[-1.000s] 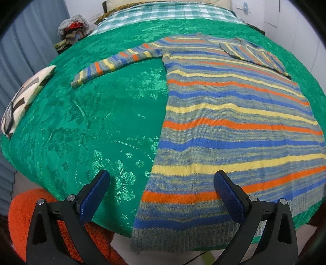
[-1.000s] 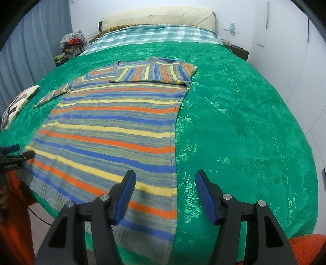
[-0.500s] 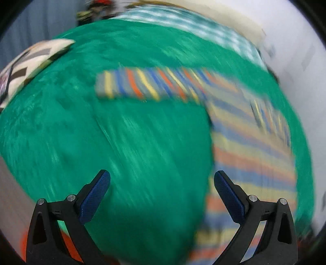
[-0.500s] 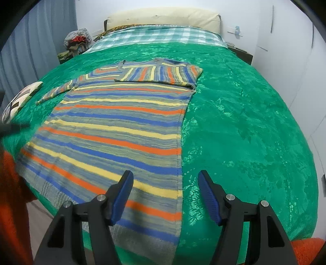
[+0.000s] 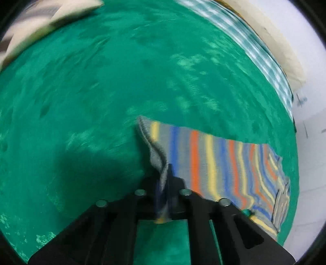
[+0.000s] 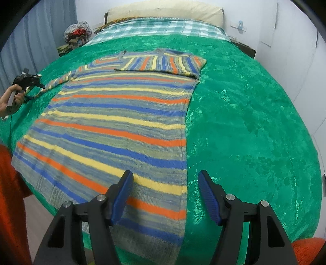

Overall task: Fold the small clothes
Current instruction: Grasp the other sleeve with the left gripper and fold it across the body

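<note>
Left gripper: I see my left gripper (image 5: 164, 183) closed tight on the grey cuff (image 5: 156, 155) of the sleeve. The knit goes in between the two fingers, which stand together. From my right camera it (image 6: 41, 85) is far to the left of my right gripper, held by a hand (image 6: 12, 99) at the edge of the bed.

Right gripper: My right gripper (image 6: 165, 195) has its blue fingers (image 6: 121, 195) apart. Nothing is between them. It hangs over the near right corner of the sweater, with the right edge of the knit passing below the gap.

Sweater: The striped sweater (image 6: 114, 126) lies flat on the green bedspread (image 6: 254, 126), ahead of my right gripper. Stripes are orange, yellow, blue and grey. Its right sleeve is already folded across the chest at the far end. Its left sleeve (image 5: 214, 163) stretches out to the right of my left gripper, and the picture there is blurred.

Bed: Beyond the sweater I see a checked blanket (image 6: 163, 28) and a cream pillow (image 6: 163, 10) at the head.

Other: A patterned cushion (image 5: 40, 24) is far ahead and left of my left gripper.
</note>
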A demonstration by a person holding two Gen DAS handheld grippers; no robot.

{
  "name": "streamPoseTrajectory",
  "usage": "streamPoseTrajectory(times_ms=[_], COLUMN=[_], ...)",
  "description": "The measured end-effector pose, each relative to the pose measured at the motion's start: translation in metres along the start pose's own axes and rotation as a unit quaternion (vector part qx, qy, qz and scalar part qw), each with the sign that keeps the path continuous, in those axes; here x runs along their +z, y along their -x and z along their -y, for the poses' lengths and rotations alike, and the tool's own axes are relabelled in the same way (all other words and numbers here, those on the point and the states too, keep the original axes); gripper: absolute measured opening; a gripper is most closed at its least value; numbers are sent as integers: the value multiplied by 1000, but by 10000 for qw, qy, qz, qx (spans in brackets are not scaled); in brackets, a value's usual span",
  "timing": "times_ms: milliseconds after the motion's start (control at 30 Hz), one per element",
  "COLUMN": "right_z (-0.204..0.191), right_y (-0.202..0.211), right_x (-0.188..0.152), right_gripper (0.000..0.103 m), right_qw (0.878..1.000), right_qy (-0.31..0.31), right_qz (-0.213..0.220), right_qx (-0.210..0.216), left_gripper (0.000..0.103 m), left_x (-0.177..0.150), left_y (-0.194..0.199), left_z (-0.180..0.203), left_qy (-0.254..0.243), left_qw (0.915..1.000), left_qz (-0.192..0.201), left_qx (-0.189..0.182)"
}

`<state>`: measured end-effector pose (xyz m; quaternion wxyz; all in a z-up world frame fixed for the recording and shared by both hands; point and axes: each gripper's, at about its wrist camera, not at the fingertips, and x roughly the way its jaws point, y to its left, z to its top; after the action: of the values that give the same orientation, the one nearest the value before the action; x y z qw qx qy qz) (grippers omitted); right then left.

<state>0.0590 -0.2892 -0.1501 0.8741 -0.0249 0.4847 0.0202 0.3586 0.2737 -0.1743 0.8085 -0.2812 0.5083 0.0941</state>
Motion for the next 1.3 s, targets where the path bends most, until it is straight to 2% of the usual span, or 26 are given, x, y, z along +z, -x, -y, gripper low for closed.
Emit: streamPoseTrajectory(times_ms=[100, 133, 200, 267, 367, 400, 433, 467, 500, 533, 600, 700, 733, 767, 833, 867, 900, 933, 1000, 1067, 1100, 1133, 1200, 1233, 1300], right_z=[0, 0, 0, 0, 0, -1, -1, -1, -2, -2, -1, 0, 1, 0, 0, 1, 1, 2, 4, 4, 5, 6, 8, 9, 11], right_y=[1, 2, 3, 5, 8, 10, 10, 10, 11, 11, 12, 15, 15, 15, 12, 10, 8, 7, 5, 4, 4, 4, 4, 3, 2], right_x=[2, 2, 3, 4, 6, 6, 6, 5, 4, 4, 3, 0, 0, 0, 0, 1, 0, 0, 0, 0, -1, -1, -1, 0, 2], right_gripper=[65, 65, 65, 65, 65, 65, 65, 65, 65, 65, 65, 65, 65, 65, 65, 65, 65, 65, 65, 65, 65, 65, 65, 65, 65], right_qw=[10000, 9999, 9998, 9996, 9992, 9992, 9992, 9991, 9991, 9991, 9991, 9987, 9986, 9986, 9986, 9985, 9984, 9983, 9982, 9983, 9984, 9985, 9986, 9986, 9985], right_qy=[-2, -3, -16, -49, -84, -79, -69, -56, -51, -49, -71, -97, -79, -53, -11, -19, -39, -65, -121, -144, -160, -174, -207, -221, -282], right_qz=[41, 61, 94, 129, 192, 210, 215, 216, 217, 213, 213, 230, 230, 226, 203, 170, 141, 117, 79, 56, 50, 51, 61, 63, 72], right_qx=[78, 110, 175, 248, 330, 341, 345, 347, 348, 353, 372, 454, 469, 476, 489, 516, 541, 561, 579, 554, 535, 519, 485, 477, 468], left_gripper=[1, 1, 1, 1, 2, 4, 13, 26, 67, 90, 88, 88, 88, 88, 88, 88, 88, 88, 91, 100, 101, 99, 98, 99, 99], left_x=[5, 4, -5, -26, -67, -78, -94, -105, -112, -123, -133, -124, -116, -109, -106, -107, -110, -117, -126, -130, -130, -128, -130, -135, -144], left_y=[34, 46, 68, 83, 84, 80, 68, 57, 44, 27, 17, 16, 14, 12, 4, -4, -17, -37, -72, -71, -65, -59, -43, -30, -17], left_z=[62, 91, 149, 212, 290, 305, 328, 339, 350, 360, 363, 341, 332, 322, 293, 282, 275, 259, 236, 223, 221, 223, 228, 236, 255], left_qy=[-856, -1212, -1873, -2488, -3265, -3443, -3647, -3714, -3753, -3773, -3737, -3269, -2993, -2814, -2546, -2520, -2522, -2545, -2635, -2739, -2707, -2637, -2613, -2691, -2961], left_qw=[9952, 9909, 9792, 9637, 9382, 9317, 9240, 9211, 9194, 9195, 9211, 9379, 9482, 9548, 9643, 9658, 9666, 9664, 9594, 9573, 9570, 9586, 9611, 9594, 9515], left_qz=[469, 594, 750, 803, 716, 685, 587, 451, 239, -22, -62, -41, 39, 134, 316, 345, 353, 286, -39, 190, 268, 192, 295, 516, 667], left_qx=[49, 13, -219, -536, -895, -934, -991, -1074, -1152, -1100, -1091, -1158, -1062, -951, -663, -505, -290, 207, 1003, 905, 1007, 1056, 850, 673, 498])
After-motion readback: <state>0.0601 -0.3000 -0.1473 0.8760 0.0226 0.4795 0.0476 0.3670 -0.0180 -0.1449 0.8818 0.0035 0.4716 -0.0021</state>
